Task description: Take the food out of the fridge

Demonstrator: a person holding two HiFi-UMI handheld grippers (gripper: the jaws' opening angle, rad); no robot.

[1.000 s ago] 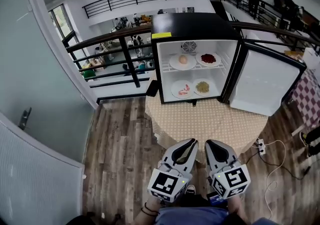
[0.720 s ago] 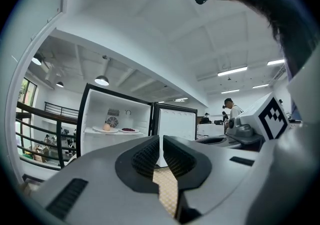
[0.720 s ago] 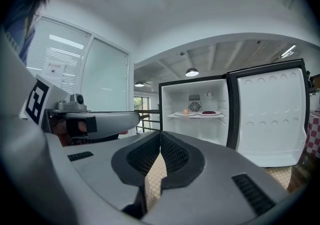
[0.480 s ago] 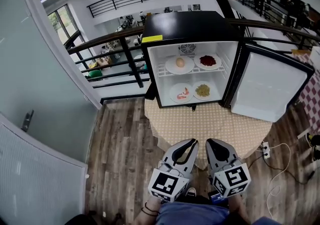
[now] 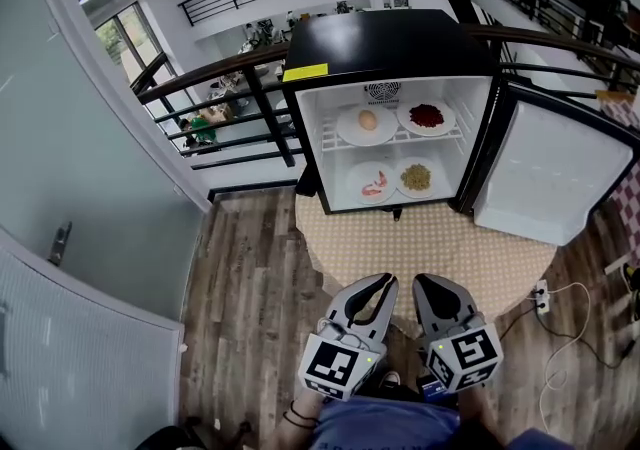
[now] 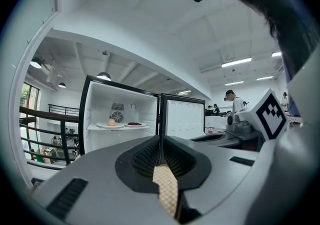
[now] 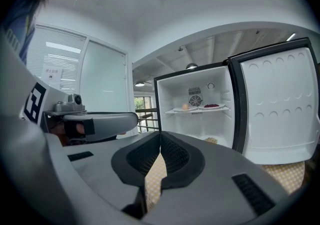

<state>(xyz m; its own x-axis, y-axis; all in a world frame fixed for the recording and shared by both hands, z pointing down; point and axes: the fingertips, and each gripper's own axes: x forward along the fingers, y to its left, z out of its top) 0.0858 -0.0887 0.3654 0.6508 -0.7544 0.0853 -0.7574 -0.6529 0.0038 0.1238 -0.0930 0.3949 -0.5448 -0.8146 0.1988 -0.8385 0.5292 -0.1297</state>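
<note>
A small black fridge point(image 5: 390, 48) stands at the far side of a round table point(image 5: 430, 248) covered in a tan patterned cloth, with its door point(image 5: 555, 183) swung wide open to the right. Near the table's close edge, low in the head view, the left gripper point(image 5: 384, 283) and the right gripper point(image 5: 423, 285) are held side by side, close but not touching, both pointing toward the open fridge. Each gripper's own view shows its jaws pressed together with nothing between them. Four white plates sit inside the fridge, across the table and well apart from both grippers. On the upper wire shelf, a plate with a pale round item point(image 5: 367, 122) lies left of a plate of dark red food point(image 5: 427, 117). On the lower level, a plate of pink food point(image 5: 374, 182) lies left of a plate of yellowish food point(image 5: 415, 178). In the head view the left-hand plates stand roughly in line with the left gripper, and the right-hand plates with the right gripper.
</note>
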